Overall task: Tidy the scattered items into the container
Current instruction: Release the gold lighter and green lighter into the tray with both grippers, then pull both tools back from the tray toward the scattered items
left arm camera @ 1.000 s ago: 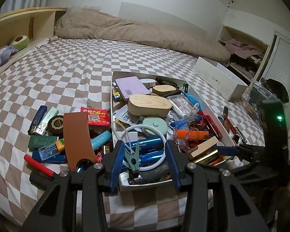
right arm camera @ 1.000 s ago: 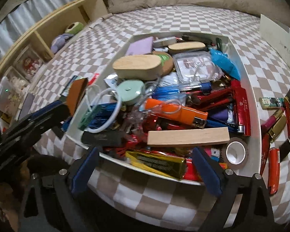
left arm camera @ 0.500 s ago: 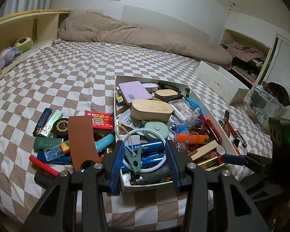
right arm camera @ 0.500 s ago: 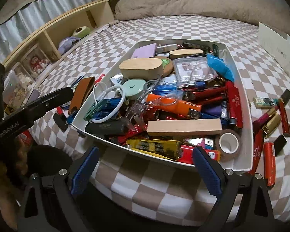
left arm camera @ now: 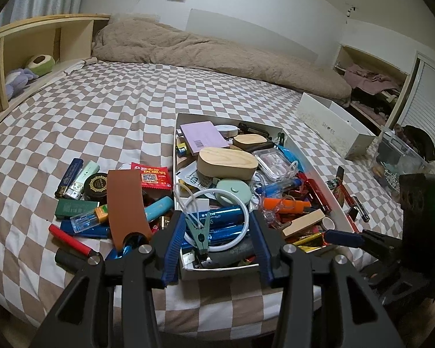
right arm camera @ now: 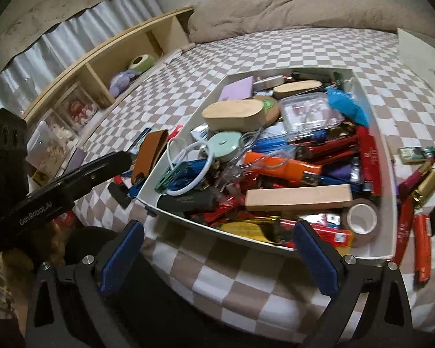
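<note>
Compared with a second ago, your right gripper (right arm camera: 217, 255) has pulled back from the white container (right arm camera: 387, 156), so more checkered bed (left arm camera: 107, 110) shows at its near edge. Its jaws have just been opening and now stand spread wide with nothing between them. Your left gripper (left arm camera: 217, 246) sits about where it was, jaws partly apart over the container's near left corner, around a green clip (left arm camera: 201, 237); I can't tell if the pads actually press on it.

Readable stuff: "GenRobot.AI" on the side of the left gripper in the right wrist view, "SHOES" on the white box (left arm camera: 330, 121) far right on the bed, and a QR code on the red packet (left arm camera: 153, 175). Other labels are too small.

The container is heaped full, in the middle of the bed. Loose items still lie on both sides: lighters (left arm camera: 72, 178) and a brown case (left arm camera: 124, 203) on the left, red tubes (right arm camera: 420, 240) on the right. Beige duvet (left arm camera: 217, 55) at the far end, wooden shelf (left arm camera: 29, 43) far left.
</note>
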